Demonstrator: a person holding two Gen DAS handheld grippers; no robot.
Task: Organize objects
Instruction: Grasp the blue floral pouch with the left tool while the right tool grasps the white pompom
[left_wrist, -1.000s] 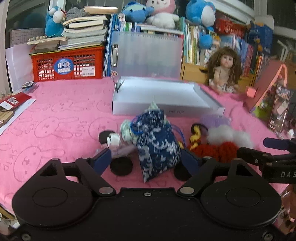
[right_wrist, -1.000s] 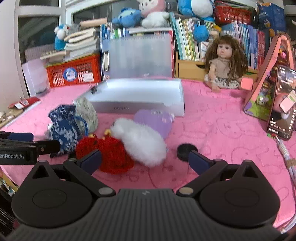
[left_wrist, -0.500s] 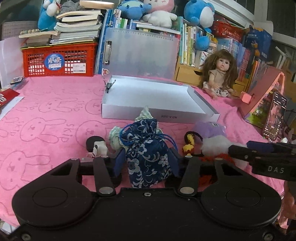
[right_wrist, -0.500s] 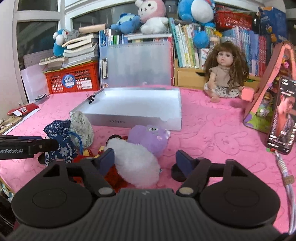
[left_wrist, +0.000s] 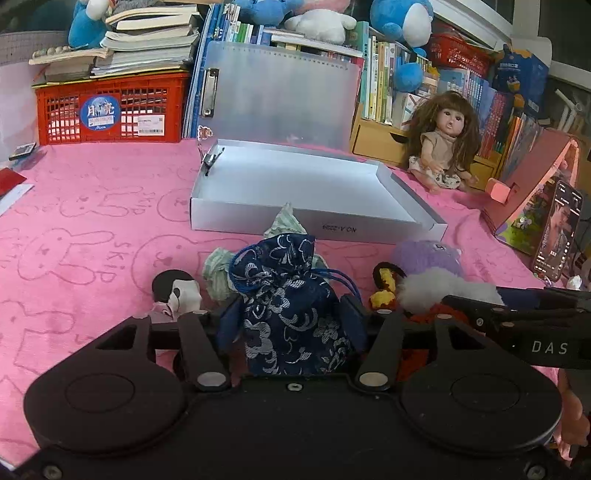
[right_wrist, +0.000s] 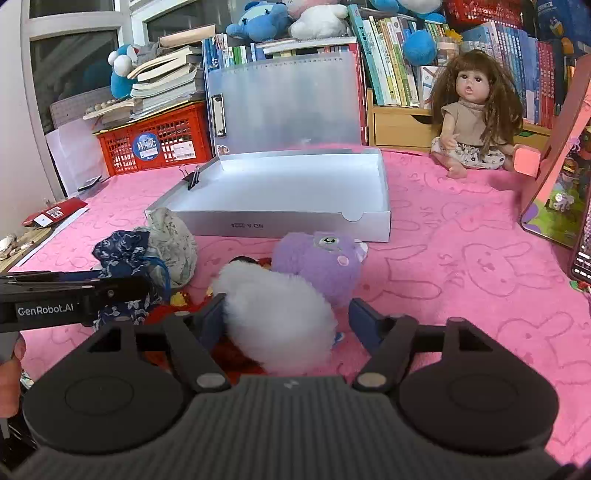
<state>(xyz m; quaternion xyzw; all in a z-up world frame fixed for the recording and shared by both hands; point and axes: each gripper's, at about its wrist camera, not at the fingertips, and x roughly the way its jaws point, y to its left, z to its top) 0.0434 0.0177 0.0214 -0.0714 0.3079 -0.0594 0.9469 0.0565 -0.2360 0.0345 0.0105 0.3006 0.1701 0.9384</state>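
A dark blue flowered pouch (left_wrist: 291, 295) stands between the pads of my left gripper (left_wrist: 290, 321). Both pads touch its sides while the jaws are opening a little. A white fluffy toy (right_wrist: 273, 314) lies between the pads of my right gripper (right_wrist: 288, 321). The left pad touches its fur and the right pad stands apart; these jaws are opening too. A purple plush (right_wrist: 317, 262) lies just behind it and a red plush (right_wrist: 229, 354) under its left side. The open white box (right_wrist: 266, 223) lies beyond, with nothing in it.
A pale green pouch (right_wrist: 171, 240) leans by the blue one. A small figure on a black disc (left_wrist: 177, 291) lies to the left. A doll (left_wrist: 443, 147), a phone (left_wrist: 557, 229), a red crate (left_wrist: 110, 110) and bookshelves ring the pink cloth. A binder clip (right_wrist: 194, 177) sits on the box's corner.
Both grippers moved forward toward the white box. Their jaws went from wide open to narrow, the left around the blue pouch and the right around the white fluffy toy.
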